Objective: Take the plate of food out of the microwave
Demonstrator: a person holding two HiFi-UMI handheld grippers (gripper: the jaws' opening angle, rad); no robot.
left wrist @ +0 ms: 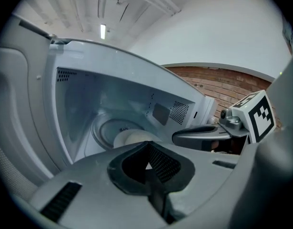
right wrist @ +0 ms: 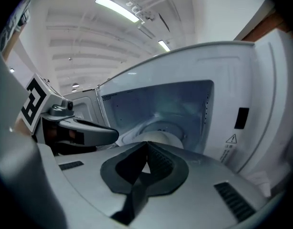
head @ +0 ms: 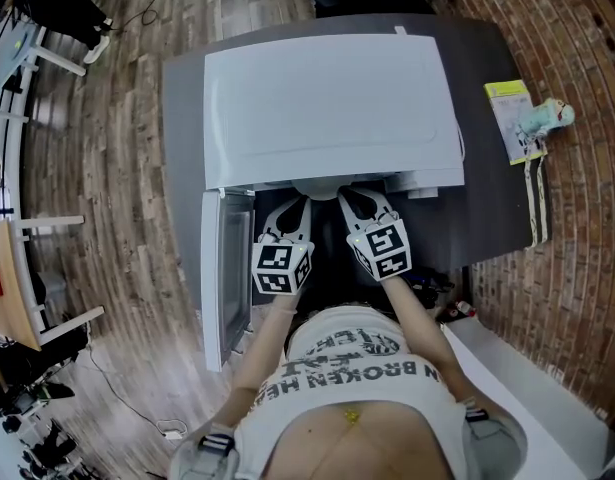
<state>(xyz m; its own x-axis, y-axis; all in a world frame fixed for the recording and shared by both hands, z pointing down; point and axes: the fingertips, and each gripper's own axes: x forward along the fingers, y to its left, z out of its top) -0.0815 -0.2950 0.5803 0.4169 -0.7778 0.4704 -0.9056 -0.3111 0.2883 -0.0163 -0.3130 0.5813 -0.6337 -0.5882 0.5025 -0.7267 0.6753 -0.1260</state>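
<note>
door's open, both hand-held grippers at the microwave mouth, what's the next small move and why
Probably open both jaws: the left hand-held gripper and right hand-held gripper look shut with nothing clearly clamped, and the plate sits just beyond their tips inside the microwave.

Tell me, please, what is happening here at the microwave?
A person holds a gripper in each hand at the mouth of the white microwave, whose door stands open on the left. The left tongs and right tongs are both closed, side by side, pointing at the pale plate inside. Whether they pinch its rim cannot be told.
</note>
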